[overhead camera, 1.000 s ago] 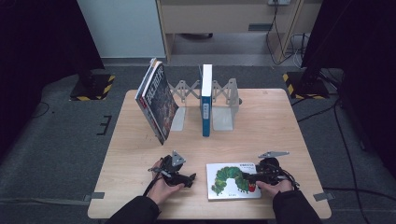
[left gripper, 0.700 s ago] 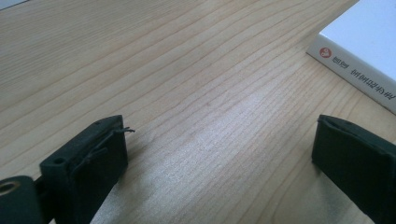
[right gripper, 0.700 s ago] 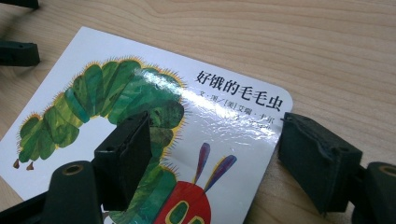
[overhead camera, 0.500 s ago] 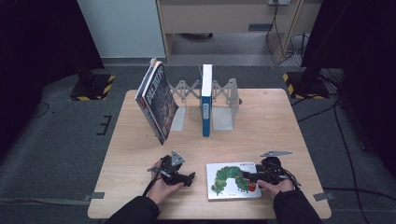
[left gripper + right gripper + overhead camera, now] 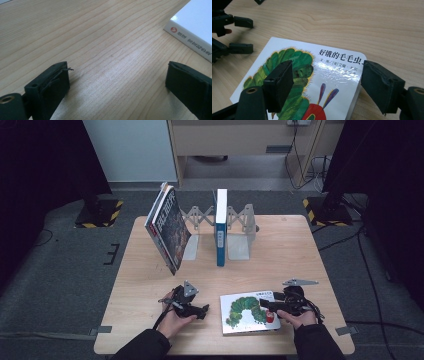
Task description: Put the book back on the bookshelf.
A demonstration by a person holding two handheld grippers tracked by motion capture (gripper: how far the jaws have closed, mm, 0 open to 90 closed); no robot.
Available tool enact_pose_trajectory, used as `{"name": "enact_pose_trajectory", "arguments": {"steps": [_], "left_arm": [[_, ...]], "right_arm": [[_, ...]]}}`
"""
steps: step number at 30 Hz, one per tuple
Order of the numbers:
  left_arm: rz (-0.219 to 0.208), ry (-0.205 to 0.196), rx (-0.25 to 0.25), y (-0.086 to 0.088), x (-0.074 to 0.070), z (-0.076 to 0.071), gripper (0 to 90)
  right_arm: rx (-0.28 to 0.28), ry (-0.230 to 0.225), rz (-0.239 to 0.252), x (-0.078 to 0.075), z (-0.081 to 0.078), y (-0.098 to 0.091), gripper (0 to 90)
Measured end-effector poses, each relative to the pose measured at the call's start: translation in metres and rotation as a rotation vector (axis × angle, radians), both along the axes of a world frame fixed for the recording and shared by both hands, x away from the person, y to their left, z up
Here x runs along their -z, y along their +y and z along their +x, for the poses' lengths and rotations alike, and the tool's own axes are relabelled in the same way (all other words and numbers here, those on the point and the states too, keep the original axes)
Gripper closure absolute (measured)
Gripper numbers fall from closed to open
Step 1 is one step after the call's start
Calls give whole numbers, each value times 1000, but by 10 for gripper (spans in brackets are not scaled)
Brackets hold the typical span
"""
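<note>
A white picture book [image 5: 248, 311] with a green caterpillar on its cover lies flat on the wooden table [image 5: 310, 250], toward the table's five o'clock edge in the high view. Its long axis runs from nine to three o'clock, tilted slightly so the right end sits a little higher. The caterpillar's red head points toward four o'clock, at the right gripper.

The right gripper [image 5: 270, 304] is held in the person's right hand [image 5: 299, 319] at the book's three o'clock side. In the right gripper view the right gripper [image 5: 325, 82] has its jaws spread apart, one over the green cover and the other just past the book's rounded corner at three o'clock; whether either pad touches the book I cannot tell. The title characters read across the cover's top.

The left gripper [image 5: 198, 310], in the left hand [image 5: 172, 320], sits just beside the book at its nine o'clock side, apart from it. In the left gripper view the left gripper [image 5: 117, 82] shows its jaws wide apart over bare wood, with the book's spine edge [image 5: 192, 30] at two o'clock.

At the table's twelve o'clock side an expanding metal book rack [image 5: 239, 227] holds a blue book [image 5: 220, 227] upright, spine toward six o'clock. A dark-covered book [image 5: 170, 227] leans at the rack's nine o'clock end, top tilted toward eleven o'clock.
</note>
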State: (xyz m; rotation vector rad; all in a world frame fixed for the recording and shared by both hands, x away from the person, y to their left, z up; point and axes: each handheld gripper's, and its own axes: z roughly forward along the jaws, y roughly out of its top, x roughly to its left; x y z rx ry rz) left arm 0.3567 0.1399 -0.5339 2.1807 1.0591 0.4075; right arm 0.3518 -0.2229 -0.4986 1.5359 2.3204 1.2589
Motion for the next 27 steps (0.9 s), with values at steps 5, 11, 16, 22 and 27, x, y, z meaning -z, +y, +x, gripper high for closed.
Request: {"name": "enact_pose_trajectory", "arguments": {"steps": [5,11,16,22,27], "left_arm": [[-14,8,5,-2,-1,-1,80],[-17,7,11,-4,-2,-2,97],[-46,11,14,-7,-4,-5,109],[-106,31,30,-13,-8,-11,133],[-75,34,68,-23,-4,-15,148]], "right_arm": [[4,-15,41,-2,3,1,265],[8,-33,84,-6,10,6,267],[7,-39,79,-5,12,7,269],[7,-33,73,-3,8,8,259],[1,-21,39,-1,0,10,240]]}}
